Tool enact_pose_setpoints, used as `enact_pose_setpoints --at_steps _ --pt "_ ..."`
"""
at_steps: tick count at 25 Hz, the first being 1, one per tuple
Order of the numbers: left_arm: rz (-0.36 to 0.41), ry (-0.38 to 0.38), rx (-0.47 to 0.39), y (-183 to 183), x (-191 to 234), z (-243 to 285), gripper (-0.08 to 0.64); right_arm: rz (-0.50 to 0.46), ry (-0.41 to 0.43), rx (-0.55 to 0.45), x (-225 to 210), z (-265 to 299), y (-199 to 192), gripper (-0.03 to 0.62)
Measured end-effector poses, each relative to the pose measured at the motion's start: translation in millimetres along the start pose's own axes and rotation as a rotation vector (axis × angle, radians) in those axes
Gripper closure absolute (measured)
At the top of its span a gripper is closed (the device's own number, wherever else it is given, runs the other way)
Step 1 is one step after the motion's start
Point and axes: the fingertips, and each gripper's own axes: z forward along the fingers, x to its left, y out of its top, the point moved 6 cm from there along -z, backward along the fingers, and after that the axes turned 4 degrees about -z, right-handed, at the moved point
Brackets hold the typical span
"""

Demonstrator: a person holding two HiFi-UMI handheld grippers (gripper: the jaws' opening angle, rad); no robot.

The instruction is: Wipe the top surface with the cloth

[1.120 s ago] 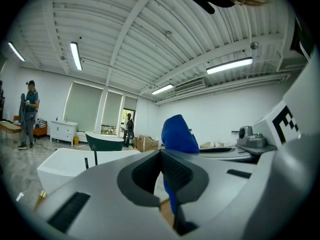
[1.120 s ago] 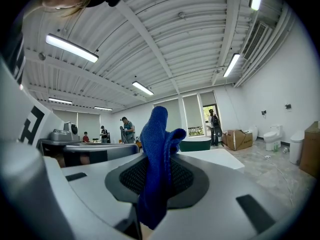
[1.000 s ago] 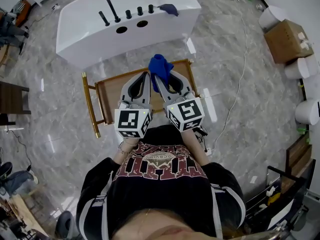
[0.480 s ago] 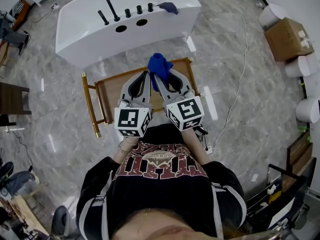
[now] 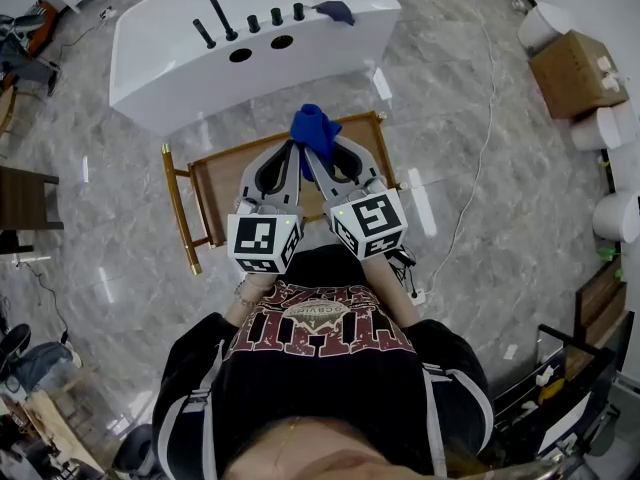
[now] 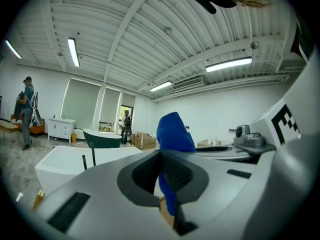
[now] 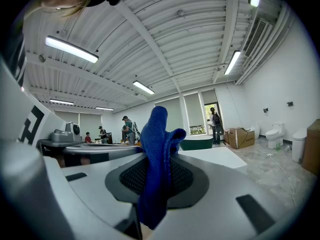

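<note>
Cloth (image 5: 315,128) sits clamped in our left tongs (image 6: 167,194) and right tongs (image 7: 152,196), near us; the far white tub top (image 5: 330,30) is not yet wiped.

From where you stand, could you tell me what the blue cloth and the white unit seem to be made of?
The blue cloth looks like soft microfibre or terry: matte, nubby weave, limp folds. The white unit looks like glossy acrylic or ceramic: smooth, with a sheen; which one I cannot tell.
</note>
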Motion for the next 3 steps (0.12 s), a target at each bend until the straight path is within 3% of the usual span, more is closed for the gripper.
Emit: enact_pose_setpoints --at_steps 3 --pt "0.005 -0.001 0.000 0.3 -1.4 0.0 0.512 -0.002 0.002 -0.001 -0.2 -0.1 0.4 0.497"
